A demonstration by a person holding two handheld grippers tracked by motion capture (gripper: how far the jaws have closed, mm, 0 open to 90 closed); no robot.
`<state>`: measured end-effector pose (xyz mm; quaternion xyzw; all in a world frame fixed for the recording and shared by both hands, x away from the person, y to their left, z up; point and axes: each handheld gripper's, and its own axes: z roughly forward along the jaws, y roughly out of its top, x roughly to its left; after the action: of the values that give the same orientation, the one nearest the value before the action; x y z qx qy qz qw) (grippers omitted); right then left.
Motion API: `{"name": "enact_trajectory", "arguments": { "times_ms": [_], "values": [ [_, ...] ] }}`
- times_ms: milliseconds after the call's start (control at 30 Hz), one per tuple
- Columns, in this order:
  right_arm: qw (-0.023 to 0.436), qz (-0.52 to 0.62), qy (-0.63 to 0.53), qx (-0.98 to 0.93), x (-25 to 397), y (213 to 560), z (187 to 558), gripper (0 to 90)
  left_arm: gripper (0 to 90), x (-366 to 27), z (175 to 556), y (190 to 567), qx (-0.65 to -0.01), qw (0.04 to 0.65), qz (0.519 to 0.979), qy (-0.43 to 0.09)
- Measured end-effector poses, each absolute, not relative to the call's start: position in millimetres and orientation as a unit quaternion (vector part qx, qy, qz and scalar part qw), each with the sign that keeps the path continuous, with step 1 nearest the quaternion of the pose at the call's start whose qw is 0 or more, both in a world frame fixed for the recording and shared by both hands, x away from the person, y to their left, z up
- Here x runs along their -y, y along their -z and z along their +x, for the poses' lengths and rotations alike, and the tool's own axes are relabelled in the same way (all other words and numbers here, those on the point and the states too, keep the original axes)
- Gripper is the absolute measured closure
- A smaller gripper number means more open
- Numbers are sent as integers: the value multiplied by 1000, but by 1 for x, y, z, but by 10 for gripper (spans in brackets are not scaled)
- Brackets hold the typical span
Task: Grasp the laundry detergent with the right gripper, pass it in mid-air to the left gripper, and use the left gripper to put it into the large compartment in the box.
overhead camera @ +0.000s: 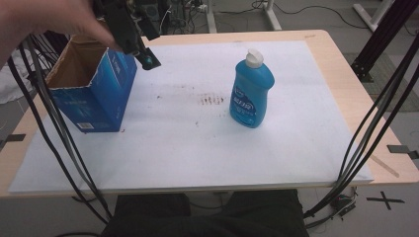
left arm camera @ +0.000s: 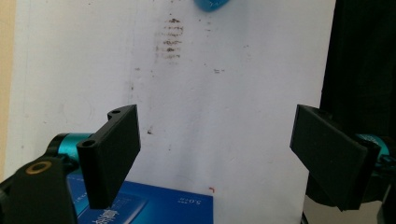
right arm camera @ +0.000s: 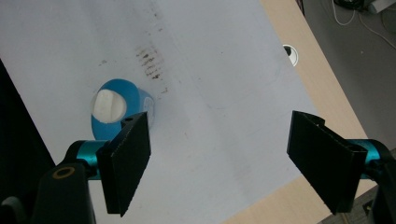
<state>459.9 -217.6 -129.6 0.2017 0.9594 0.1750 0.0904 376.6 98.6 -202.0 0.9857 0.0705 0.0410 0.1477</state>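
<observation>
A blue bottle (overhead camera: 251, 94) with a white cap stands upright on the white sheet (overhead camera: 197, 148), right of the middle. An open-topped blue cardboard box (overhead camera: 94, 91) stands at the sheet's left. A hand holds my left gripper (overhead camera: 141, 49) above the box's far right corner; in the left gripper view its jaws (left arm camera: 217, 140) stand open over the sheet, with the box's edge (left arm camera: 154, 205) below them. My right gripper (right arm camera: 219, 140) is open and looks down from above; the bottle's cap (right arm camera: 108, 105) lies just beyond its left jaw. Nothing is between either pair of jaws.
A brown smudge (overhead camera: 212, 100) marks the sheet between box and bottle. Black cables (overhead camera: 59, 133) hang across the left side and more cables (overhead camera: 375, 113) across the right. The wooden table (overhead camera: 341, 64) rims the sheet. A person's dark lap (overhead camera: 202, 217) is at the near edge.
</observation>
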Motion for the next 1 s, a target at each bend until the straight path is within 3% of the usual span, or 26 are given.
{"name": "enact_trajectory", "arguments": {
  "times_ms": [1000],
  "values": [
    [46, 220, -203, -953, 227, 207, 397, 210, 162, -99, 371, 203, -74, 148, 986, -37]
  ]
}}
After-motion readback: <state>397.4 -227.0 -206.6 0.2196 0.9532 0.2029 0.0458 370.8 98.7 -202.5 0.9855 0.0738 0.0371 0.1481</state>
